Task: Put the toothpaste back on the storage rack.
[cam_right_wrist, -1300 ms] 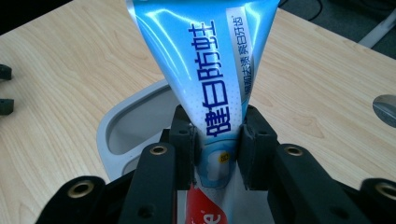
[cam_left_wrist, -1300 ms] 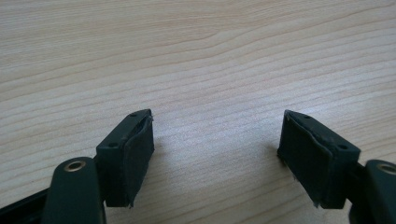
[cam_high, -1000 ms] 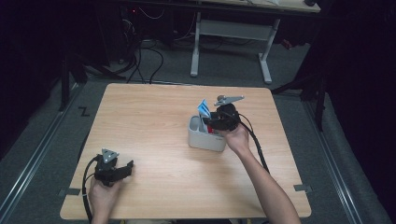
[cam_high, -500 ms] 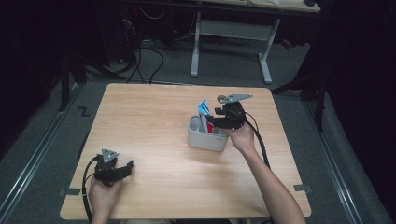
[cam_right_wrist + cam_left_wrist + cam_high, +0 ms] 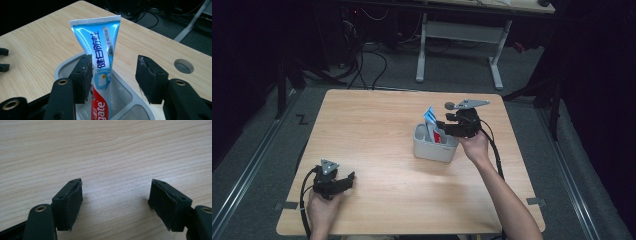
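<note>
Tube: blue-and-red plastic toothpaste tube stands upright in the grey plastic caddy.
Right gripper: above the caddy; jaws, just opening, spread beside the tube.
Left gripper: well left of the caddy on the wooden bench; jaws spread, empty.

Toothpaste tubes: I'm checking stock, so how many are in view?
1: the toothpaste tube stands upright in the grey holder near the table's middle, between the right gripper's open jaws. The holder's walls could hide others.

A light wooden table stands on grey floor in a dark room, a white-legged desk behind it.
</note>
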Demonstrator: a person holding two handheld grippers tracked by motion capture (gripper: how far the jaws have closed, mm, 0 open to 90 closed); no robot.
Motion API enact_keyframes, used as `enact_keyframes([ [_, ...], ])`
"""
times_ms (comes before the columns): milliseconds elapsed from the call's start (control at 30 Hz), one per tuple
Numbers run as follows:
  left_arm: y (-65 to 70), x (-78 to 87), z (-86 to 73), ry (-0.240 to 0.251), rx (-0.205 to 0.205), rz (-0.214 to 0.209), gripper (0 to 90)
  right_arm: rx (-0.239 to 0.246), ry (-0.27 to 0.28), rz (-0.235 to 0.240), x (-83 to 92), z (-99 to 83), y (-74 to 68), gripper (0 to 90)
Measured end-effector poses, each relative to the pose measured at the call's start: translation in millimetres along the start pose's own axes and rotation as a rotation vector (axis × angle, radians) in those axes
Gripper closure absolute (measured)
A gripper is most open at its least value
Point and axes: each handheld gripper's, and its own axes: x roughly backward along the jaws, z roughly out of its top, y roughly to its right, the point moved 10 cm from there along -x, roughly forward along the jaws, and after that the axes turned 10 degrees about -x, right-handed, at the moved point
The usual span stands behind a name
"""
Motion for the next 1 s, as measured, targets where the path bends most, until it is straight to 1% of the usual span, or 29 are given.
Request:
enact_keyframes([
  [200,0.0,0.0,0.0,-0.001,0.0,0.0,27.2,-0.014,0.018,-0.004,10.2,1.7,3.0,47.4],
  [367,0.0,0.0,0.0,0.0,0.0,0.0,27.2,-0.008,0.029,-0.009,16.7,2.4,5.8,47.3],
  [467,0.0,0.1,-0.1,-0.001,0.0,0.0,27.2,-0.012,0.029,-0.01,19.2,1.9,7.4,47.3],
  [567,0.0,0.1,-0.1,-0.001,0.0,0.0,27.2,-0.023,0.042,-0.011,25.2,2.4,9.2,47.3],
  [667,0.0,0.0,0.0,0.0,0.0,0.0,27.2,-0.017,0.05,-0.013,29.5,3.2,10.0,47.3],
  [1000,-0.1,0.0,0.1,0.002,0.003,-0.001,27.1,-0.024,0.059,-0.025,40.1,2.7,13.2,47.3],
])
